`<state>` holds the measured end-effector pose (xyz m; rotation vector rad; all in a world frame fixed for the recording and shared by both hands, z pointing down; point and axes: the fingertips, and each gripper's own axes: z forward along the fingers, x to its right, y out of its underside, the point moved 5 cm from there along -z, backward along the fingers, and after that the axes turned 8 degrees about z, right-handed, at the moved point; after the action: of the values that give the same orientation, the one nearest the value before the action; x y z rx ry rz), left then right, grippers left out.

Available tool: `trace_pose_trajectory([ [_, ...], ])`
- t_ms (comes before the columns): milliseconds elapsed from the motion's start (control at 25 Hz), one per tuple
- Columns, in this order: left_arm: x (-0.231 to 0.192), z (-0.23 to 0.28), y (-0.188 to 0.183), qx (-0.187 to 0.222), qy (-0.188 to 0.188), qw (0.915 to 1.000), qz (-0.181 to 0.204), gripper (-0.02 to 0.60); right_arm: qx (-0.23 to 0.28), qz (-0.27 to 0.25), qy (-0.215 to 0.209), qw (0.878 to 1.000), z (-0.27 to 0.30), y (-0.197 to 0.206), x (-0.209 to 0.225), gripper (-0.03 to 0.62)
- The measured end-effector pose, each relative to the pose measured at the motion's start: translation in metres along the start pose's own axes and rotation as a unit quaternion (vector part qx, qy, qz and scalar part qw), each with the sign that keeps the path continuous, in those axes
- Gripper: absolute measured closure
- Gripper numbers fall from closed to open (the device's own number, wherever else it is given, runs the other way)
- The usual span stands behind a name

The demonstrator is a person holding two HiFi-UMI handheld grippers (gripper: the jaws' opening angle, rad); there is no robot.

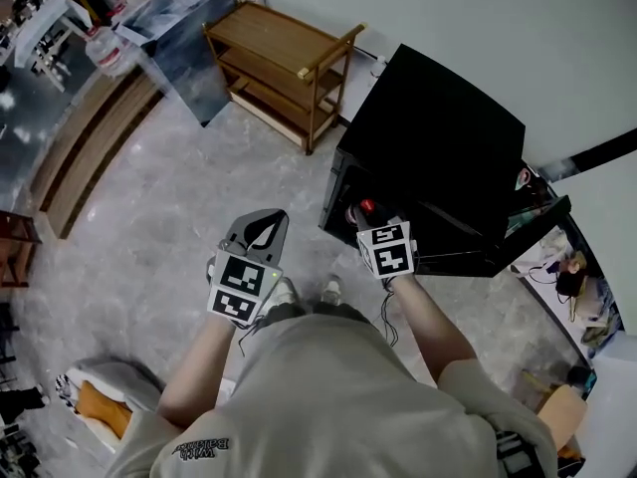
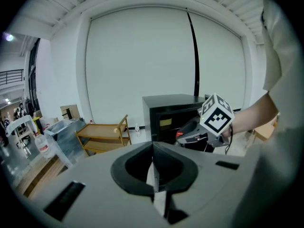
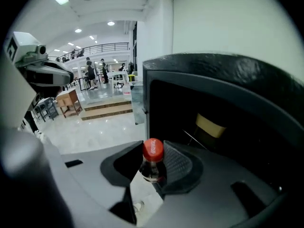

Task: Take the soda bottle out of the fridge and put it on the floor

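Observation:
A soda bottle [image 3: 152,164] with a red cap stands upright between the jaws of my right gripper [image 3: 151,169], which is shut on its neck. It hangs just in front of the black fridge [image 3: 228,108], whose front is open and dark inside. From the head view the red cap [image 1: 366,207] shows at the fridge [image 1: 448,137] opening, ahead of the right gripper [image 1: 361,214]. My left gripper [image 1: 261,227] is held over the floor to the left. Its jaws [image 2: 153,172] meet with nothing between them.
A wooden shelf cart [image 1: 284,63] stands left of the fridge against the wall. Wooden steps [image 1: 90,147] and a plastic-covered object [image 1: 189,28] lie at the far left. Grey marbled floor [image 1: 169,197] spreads between them. The person's feet [image 1: 331,289] are close to the fridge.

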<state>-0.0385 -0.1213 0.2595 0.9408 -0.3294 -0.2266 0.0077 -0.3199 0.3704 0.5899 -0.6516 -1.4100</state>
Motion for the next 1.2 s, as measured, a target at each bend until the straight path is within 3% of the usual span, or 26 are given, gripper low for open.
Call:
trace_pose_trajectory([
  [360, -0.024, -0.039, 0.023, -0.004, -0.046, 0.9983, -0.034, 0.575, 0.017, -0.06, -0.07, 0.996, -0.006, -0.035, -0.069, 0.482],
  [720, -0.048, -0.087, 0.063, -0.018, -0.11, 0.9911, -0.074, 0.575, 0.036, -0.125, -0.144, 0.981, 0.003, -0.069, -0.151, 0.482],
  [1200, -0.072, -0.16, 0.128, -0.055, -0.206, 0.9666, -0.142, 0.575, 0.032, -0.205, -0.249, 0.946, 0.019, -0.088, -0.261, 0.482],
])
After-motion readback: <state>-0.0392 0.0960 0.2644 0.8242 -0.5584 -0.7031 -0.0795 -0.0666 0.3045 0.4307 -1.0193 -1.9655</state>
